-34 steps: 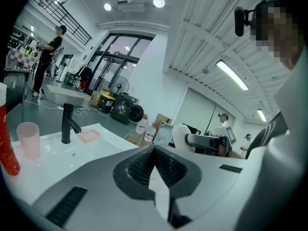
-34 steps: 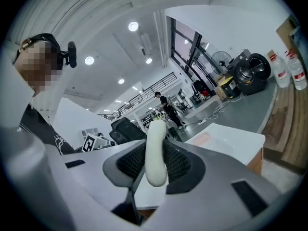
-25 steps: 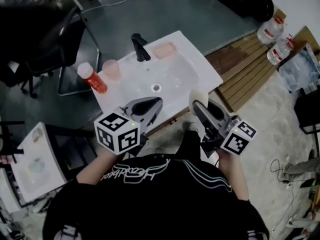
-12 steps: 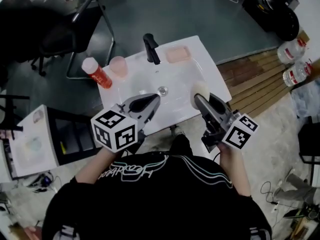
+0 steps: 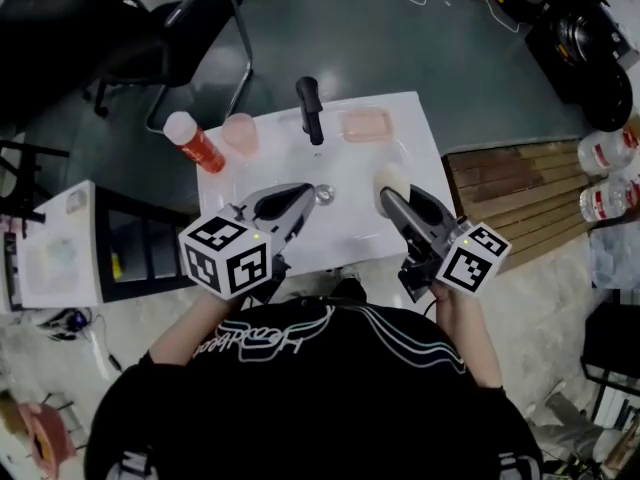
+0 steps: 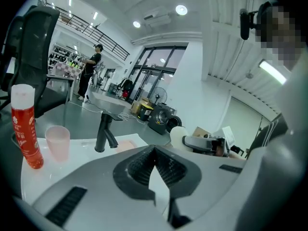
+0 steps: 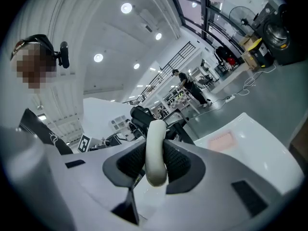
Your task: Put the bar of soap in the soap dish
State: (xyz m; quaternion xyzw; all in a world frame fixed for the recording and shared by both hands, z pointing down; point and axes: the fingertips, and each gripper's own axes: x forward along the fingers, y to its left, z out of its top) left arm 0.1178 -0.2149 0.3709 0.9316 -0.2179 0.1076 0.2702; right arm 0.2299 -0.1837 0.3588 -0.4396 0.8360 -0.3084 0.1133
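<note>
White sink (image 5: pixel 418 133), just one, with one black tap (image 5: pixel 311 108), one pink soap dish (image 5: pixel 364 124) just beside the tap, one pink cup (image 5: pixel 240 131) and one red bottle (image 5: pixel 193 142) along the back. Two tongs over the near side. Left tongs (image 6: pixel 154 150) pinched together, nothing inside. Right tongs (image 7: pixel 155 163) squeezed narrow on the one pale bar of soap (image 7: pixel 155 138), held up over the sink, not in the dish.

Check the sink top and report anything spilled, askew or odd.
Nothing stands out. The red bottle, pink cup and faucet stand upright, the soap dish sits flat beside the faucet, and the right gripper holds the soap on edge between its jaws.
</note>
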